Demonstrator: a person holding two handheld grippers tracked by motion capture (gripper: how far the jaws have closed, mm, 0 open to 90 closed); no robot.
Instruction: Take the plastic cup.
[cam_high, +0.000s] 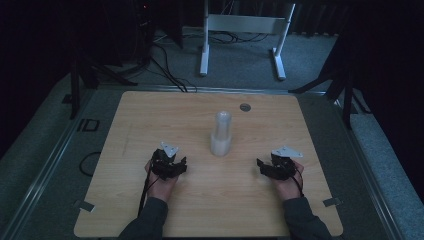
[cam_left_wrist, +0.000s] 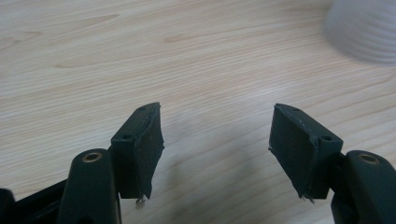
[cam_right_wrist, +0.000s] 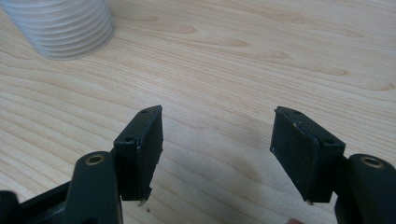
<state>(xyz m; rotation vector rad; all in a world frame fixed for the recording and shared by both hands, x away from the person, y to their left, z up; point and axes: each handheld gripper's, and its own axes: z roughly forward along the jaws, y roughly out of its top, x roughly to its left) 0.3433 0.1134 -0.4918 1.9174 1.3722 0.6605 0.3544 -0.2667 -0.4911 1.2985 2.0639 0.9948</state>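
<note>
A tall stack of clear plastic cups (cam_high: 221, 133) stands upside down near the middle of the wooden table (cam_high: 150, 115). My left gripper (cam_high: 173, 161) rests on the table to the stack's left, jaws wide apart with bare wood between them. In the left gripper view the gripper (cam_left_wrist: 217, 140) is open and the stack's blurred base (cam_left_wrist: 364, 28) sits at top right. My right gripper (cam_high: 265, 167) lies to the stack's right, also open. In the right gripper view its jaws (cam_right_wrist: 217, 142) hold nothing, and the ribbed cup stack (cam_right_wrist: 63, 25) is at top left.
A small grey round disc (cam_high: 244, 107) sits in the table near its far edge. Beyond the table a white frame stand (cam_high: 242, 37) and black cables (cam_high: 165, 65) lie on the grey carpet. Dark tripod legs (cam_high: 80, 75) stand at both far corners.
</note>
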